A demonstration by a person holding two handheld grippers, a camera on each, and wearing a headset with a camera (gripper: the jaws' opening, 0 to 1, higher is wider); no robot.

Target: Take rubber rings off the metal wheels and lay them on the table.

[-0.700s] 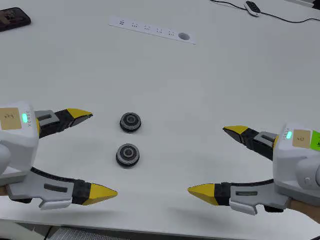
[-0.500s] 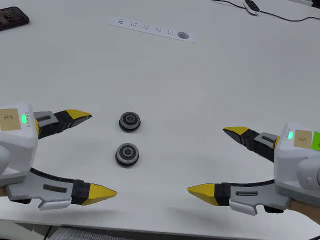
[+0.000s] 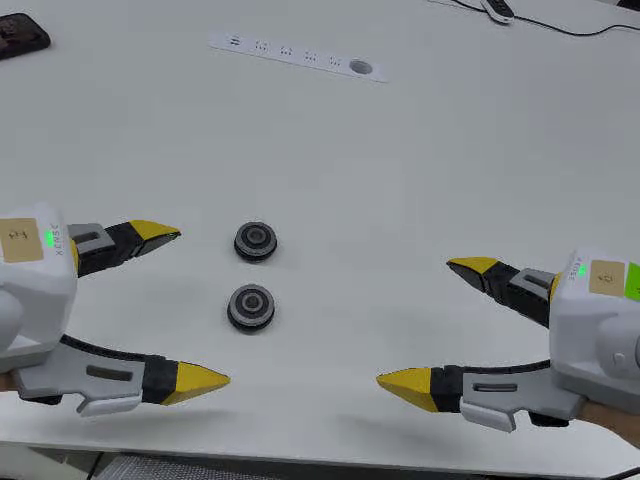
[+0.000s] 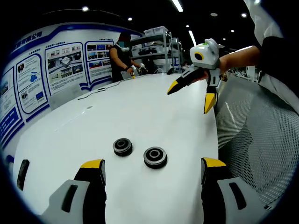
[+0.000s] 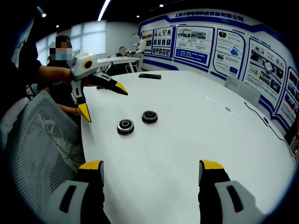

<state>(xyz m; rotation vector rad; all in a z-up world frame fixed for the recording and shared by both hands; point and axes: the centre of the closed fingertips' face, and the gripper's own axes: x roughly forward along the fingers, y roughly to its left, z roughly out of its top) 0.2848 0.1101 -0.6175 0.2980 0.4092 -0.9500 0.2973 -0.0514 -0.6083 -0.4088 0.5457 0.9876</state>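
Wheels on table, left tongs, right tongs splayed

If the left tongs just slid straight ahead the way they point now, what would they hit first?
Probably the nearer black rubber-ringed metal wheel, which lies almost on the midline of the open left tongs; the second wheel sits off to one side.

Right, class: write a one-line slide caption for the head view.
Left gripper and right gripper, both open, flank the far wheel and near wheel on a white table.
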